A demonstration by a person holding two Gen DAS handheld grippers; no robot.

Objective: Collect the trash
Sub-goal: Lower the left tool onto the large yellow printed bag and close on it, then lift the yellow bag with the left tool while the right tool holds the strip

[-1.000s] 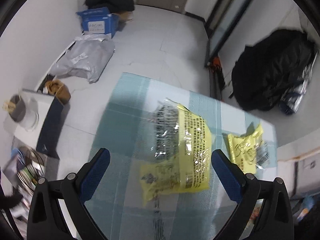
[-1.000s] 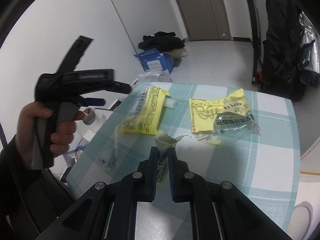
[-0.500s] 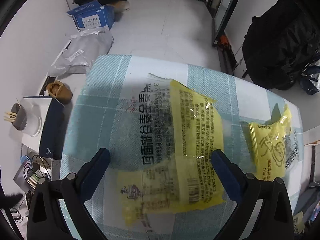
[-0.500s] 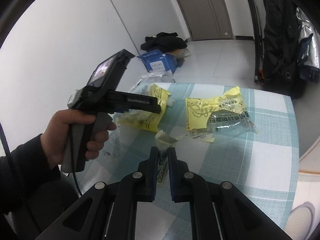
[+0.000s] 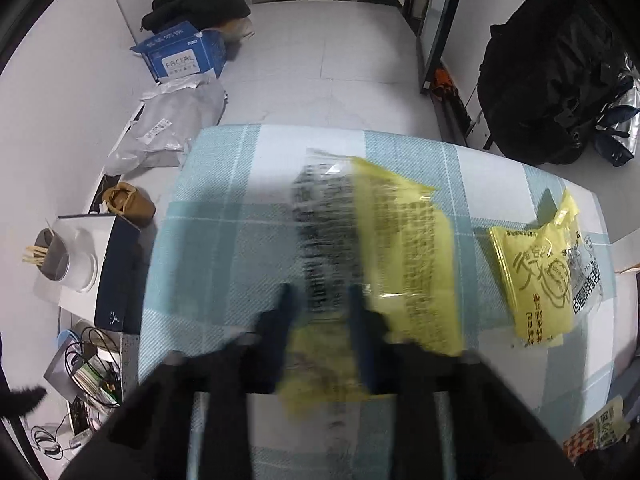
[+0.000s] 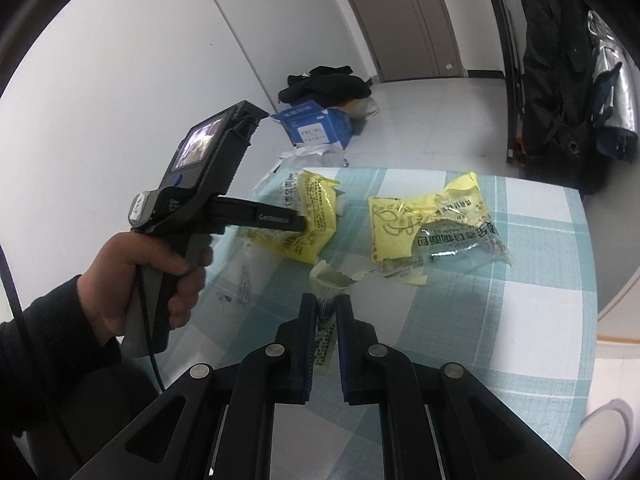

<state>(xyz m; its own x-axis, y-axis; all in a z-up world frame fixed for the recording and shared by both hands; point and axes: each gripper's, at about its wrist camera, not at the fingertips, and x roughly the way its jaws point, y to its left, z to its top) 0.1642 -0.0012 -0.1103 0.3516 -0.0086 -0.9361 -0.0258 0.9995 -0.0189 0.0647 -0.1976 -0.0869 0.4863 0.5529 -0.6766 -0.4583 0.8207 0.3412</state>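
Observation:
A long yellow-and-clear wrapper (image 5: 404, 240) lies on the checked teal tablecloth (image 5: 208, 240). My left gripper (image 5: 322, 304) points steeply down at its near end. Its jaws are closing, blurred, with the clear printed part of the wrapper bunched between the fingers. The right wrist view shows that gripper (image 6: 302, 222) biting the same wrapper (image 6: 316, 208), held by a person's hand (image 6: 140, 276). A second, crumpled yellow wrapper (image 5: 536, 280) (image 6: 420, 220) lies to the right. My right gripper (image 6: 324, 308) is shut on a torn wrapper scrap (image 6: 326, 280), above the table.
On the floor beyond the table are a blue cardboard box (image 5: 180, 56), a grey mailer bag (image 5: 176, 128) and a pile of dark clothes (image 5: 200, 4). A black bag (image 5: 540, 68) stands at the right. A white box with a cup (image 5: 76, 264) sits left of the table.
The left gripper sank toward the long yellow wrapper and its wide-open jaws came together on it. The right gripper stayed where it was, still gripping the scrap.

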